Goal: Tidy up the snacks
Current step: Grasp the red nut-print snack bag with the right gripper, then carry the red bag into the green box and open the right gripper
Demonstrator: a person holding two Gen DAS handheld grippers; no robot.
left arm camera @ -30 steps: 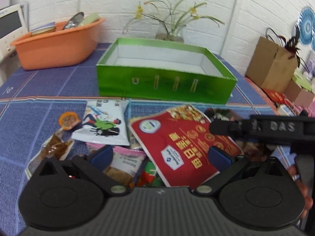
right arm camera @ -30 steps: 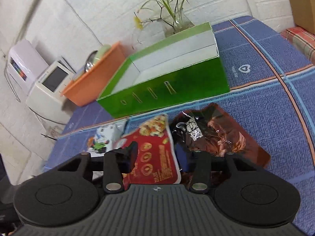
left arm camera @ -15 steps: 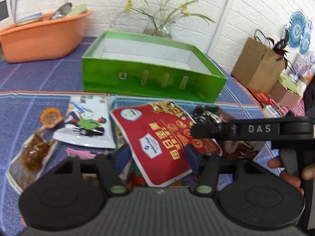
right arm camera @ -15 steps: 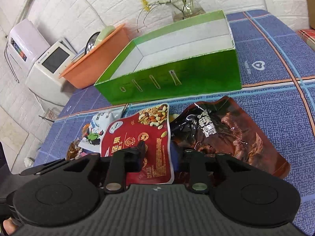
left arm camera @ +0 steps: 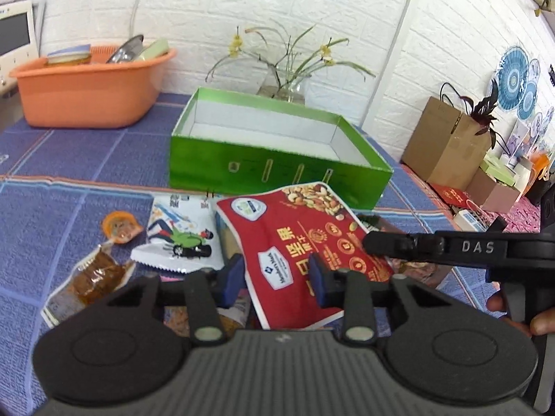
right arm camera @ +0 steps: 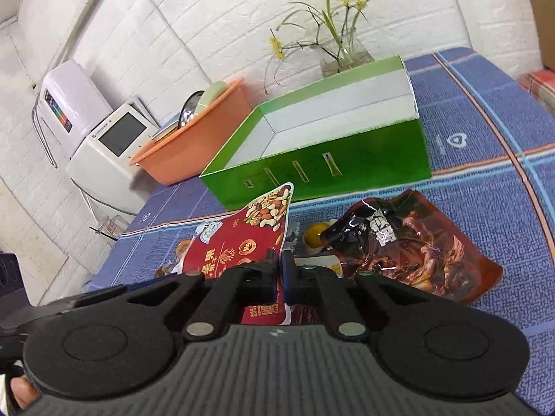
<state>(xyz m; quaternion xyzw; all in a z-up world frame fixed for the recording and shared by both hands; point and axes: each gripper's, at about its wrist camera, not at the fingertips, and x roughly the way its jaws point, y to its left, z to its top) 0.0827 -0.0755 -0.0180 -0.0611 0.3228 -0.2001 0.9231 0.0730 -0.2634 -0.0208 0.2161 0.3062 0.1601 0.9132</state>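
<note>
Two grippers meet on one red nut bag (left arm camera: 298, 242), which lies tilted on the heap of snacks in front of the green box (left arm camera: 277, 170). The left gripper (left arm camera: 275, 275) has just been closing; its blue pads (left arm camera: 232, 277) stand to either side of the bag's lower part, the bag between them, and whether they already press on it I cannot tell. The right gripper (right arm camera: 279, 274) has also just been closing and is now clamped on the bag's right edge, the jaws drawn together with only the thin foil between them (in the left wrist view its black finger reaches in from the right across the bag's far side).

The green box sits open with a white inside, nothing visible in it, on the blue checked tablecloth (left arm camera: 69, 159). Just left of the red bag lies a white packet with a cartoon figure (left arm camera: 180, 239), then a small orange jelly cup (left arm camera: 119, 227) and a clear packet of brown food (left arm camera: 93, 277). To the right lies a dark brown pouch (right arm camera: 412, 246), and between it and the red bag a small yellow cup (right arm camera: 315, 235) shows.

An orange tub (left arm camera: 90, 86) with dishes stands at the far left of the table, and a glass vase of yellow flowers (left arm camera: 284, 69) stands behind the box. A person's fingers (left arm camera: 513, 315) show on the right gripper's handle.
</note>
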